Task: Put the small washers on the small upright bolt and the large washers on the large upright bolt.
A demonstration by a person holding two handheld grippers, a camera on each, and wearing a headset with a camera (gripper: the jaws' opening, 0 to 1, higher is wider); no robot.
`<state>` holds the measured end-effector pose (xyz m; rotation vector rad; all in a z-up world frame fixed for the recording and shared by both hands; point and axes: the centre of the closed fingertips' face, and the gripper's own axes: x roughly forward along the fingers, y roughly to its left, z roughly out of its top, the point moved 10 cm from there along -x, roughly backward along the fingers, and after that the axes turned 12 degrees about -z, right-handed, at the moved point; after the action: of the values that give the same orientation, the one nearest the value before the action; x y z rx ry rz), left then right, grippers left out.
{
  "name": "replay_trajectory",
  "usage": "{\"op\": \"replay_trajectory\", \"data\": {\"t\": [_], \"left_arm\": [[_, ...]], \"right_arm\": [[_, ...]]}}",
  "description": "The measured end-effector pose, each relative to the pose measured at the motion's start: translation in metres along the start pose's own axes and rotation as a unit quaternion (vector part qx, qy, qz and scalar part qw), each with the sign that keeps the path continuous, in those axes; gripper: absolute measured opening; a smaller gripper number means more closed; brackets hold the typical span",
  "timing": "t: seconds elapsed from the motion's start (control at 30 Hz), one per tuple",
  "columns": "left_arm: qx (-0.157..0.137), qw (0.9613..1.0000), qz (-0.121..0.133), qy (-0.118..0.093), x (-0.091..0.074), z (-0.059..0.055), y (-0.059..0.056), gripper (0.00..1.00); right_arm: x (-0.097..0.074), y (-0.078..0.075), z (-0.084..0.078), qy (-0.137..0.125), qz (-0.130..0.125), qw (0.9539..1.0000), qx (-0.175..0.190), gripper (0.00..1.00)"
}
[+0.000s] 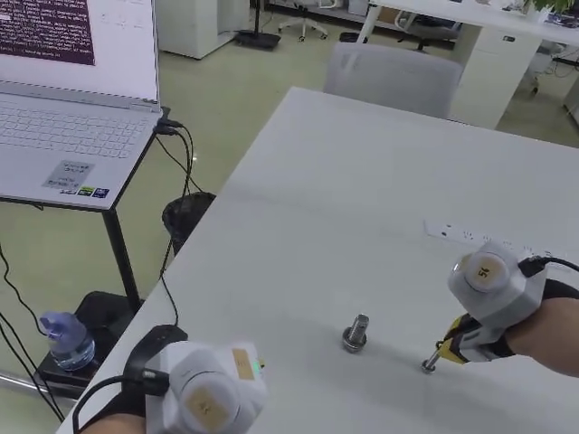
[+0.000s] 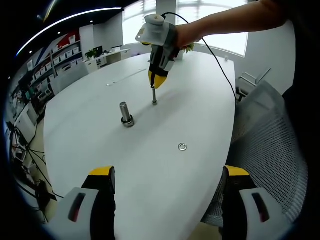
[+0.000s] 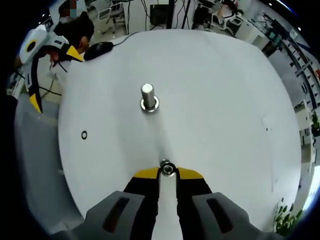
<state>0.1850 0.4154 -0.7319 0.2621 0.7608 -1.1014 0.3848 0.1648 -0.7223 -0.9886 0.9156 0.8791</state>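
Head view: the left gripper point(image 1: 210, 391) is cut off at the bottom edge, jaws hidden; the right gripper point(image 1: 441, 351) touches the thin small bolt point(image 1: 429, 364) on the table point(image 1: 362, 181), the stout large bolt point(image 1: 355, 332) near it. Left gripper view: jaws spread, empty, a loose washer point(image 2: 182, 146) lying ahead. Right gripper view: jaws pinch the small bolt's top; any washer there is indistinct.

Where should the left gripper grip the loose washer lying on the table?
Across its outer rim, coming from above: the washer lies flat on the table, a thin ring, so the fingers must straddle opposite edges.
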Motion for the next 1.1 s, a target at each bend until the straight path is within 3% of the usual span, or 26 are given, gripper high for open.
{"op": "replay_trajectory", "data": {"t": [0.53,0.6,1.1], "left_arm": [[-0.006,1.0,-0.003,-0.003,0.003,-0.005,-0.001,0.88],[-0.008,1.0,-0.004,-0.002,0.003,-0.006,0.0,0.88],[-0.014,0.9999,-0.006,0.003,0.005,-0.01,0.006,0.87]], "right_arm": [[0.013,0.005,-0.003,0.013,0.007,0.9999,-0.008,0.13],[0.017,0.005,-0.003,0.015,0.002,0.9997,-0.021,0.13],[0.041,0.01,-0.009,0.023,0.016,0.9994,-0.019,0.13]]}}
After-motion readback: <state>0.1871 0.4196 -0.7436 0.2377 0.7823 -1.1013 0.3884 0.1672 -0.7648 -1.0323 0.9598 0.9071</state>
